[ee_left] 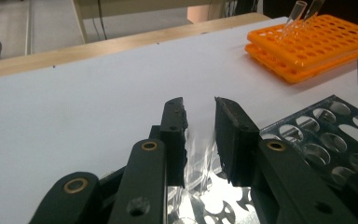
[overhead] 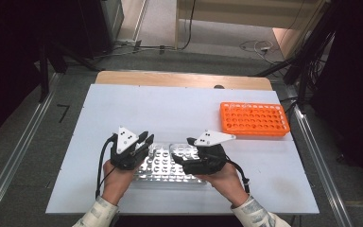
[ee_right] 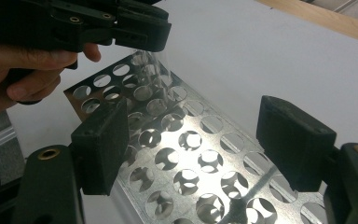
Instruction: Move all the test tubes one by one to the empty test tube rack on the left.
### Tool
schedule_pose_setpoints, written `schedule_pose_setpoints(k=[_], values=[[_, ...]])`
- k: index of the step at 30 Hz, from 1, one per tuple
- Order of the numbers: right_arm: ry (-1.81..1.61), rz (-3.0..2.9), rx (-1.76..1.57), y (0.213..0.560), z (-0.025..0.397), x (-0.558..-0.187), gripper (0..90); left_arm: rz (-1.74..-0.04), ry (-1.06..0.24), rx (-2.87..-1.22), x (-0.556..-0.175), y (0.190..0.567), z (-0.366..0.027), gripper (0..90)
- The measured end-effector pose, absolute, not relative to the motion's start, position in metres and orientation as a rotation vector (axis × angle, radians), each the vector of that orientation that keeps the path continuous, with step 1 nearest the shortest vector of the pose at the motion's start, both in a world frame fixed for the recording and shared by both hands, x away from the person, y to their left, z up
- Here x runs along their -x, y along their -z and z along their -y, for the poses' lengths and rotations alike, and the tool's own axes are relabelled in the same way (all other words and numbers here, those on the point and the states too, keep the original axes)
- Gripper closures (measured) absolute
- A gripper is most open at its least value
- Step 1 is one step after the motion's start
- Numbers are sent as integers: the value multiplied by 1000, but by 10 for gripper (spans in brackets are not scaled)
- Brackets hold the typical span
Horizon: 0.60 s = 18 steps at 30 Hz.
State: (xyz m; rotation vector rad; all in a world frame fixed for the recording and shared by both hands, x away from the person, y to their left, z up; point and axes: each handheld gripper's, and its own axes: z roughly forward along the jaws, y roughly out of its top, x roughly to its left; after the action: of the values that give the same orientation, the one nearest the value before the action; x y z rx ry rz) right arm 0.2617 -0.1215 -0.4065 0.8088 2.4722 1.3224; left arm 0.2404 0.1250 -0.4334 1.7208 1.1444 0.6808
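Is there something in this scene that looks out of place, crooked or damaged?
Only a small thing: in the orange rack, the two clear tubes lean to one side rather than standing upright. The metal rack looks undamaged, and the left gripper holds a clear tube over it.

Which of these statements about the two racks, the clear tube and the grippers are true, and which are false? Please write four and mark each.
1. The left gripper holds a clear tube over the metal rack. True.
2. The right gripper is shut on the metal rack. False: its jaws stand wide open above it.
3. The orange rack stands apart from the metal rack, farther from the person. True.
4. The orange rack holds no tubes. False: clear tubes stand in it.
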Motion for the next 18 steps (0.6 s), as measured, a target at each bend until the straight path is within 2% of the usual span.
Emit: schedule_pose_setpoints(k=[6,11,15,18], values=[[-1321,-2474,-808,407,122,-262,241,-1142,-678,-1730,-240,433,-124,723],[-1321,-2469,-812,407,123,-263,242,-1125,-667,-1706,-238,430,-125,650],[-1315,-2452,-837,407,128,-266,242,-1119,-660,-1674,-235,425,-124,483],[-1304,-2426,-867,407,135,-271,243,-1132,-664,-1672,-236,424,-123,287]])
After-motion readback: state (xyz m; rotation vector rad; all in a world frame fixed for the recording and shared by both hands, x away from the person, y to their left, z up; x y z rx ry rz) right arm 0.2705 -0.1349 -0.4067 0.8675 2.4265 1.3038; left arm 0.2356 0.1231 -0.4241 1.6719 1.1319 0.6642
